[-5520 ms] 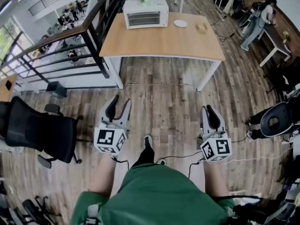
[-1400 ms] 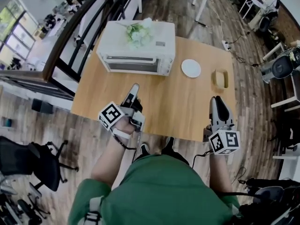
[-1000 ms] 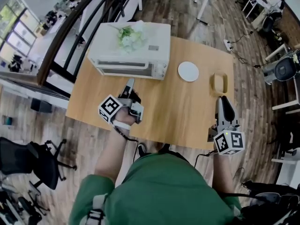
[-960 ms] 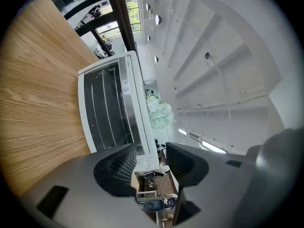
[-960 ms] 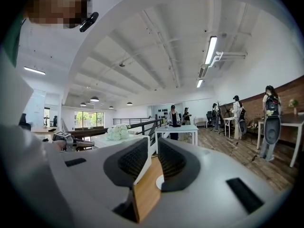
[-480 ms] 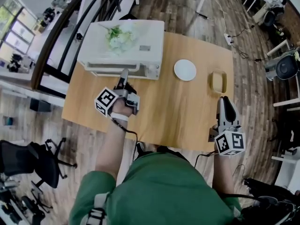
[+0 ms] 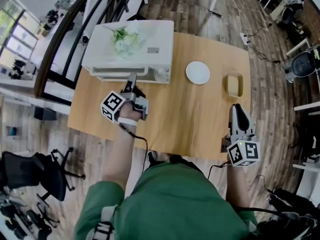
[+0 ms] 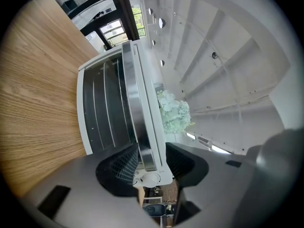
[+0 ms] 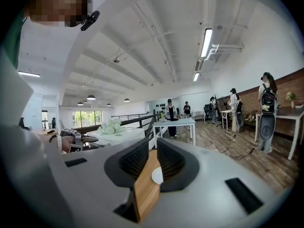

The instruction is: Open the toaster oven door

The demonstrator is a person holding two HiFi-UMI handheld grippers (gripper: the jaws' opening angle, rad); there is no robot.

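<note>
A white toaster oven [image 7: 150,39] stands at the table's far left, its door shut. In the left gripper view its dark glass door [image 8: 102,108] and silver handle bar [image 8: 135,103] fill the middle. My left gripper [image 7: 132,79] reaches the oven's front. Its jaws are closing, with the handle bar and the door's top edge between them [image 8: 151,158], and both pads lie against them. My right gripper [image 7: 237,111] hovers over the table's near right part, shut and holding nothing [image 9: 153,151].
A wooden table [image 7: 200,119] carries a white plate [image 7: 198,73] and a small tan dish [image 7: 234,84] right of the oven. Pale flowers [image 7: 124,35] lie on the oven's top. A black railing [image 7: 65,39] runs along the table's left side.
My left gripper has moved forward from mid-table to the oven's front, and the handle now sits between its jaws. The right gripper has barely moved.
</note>
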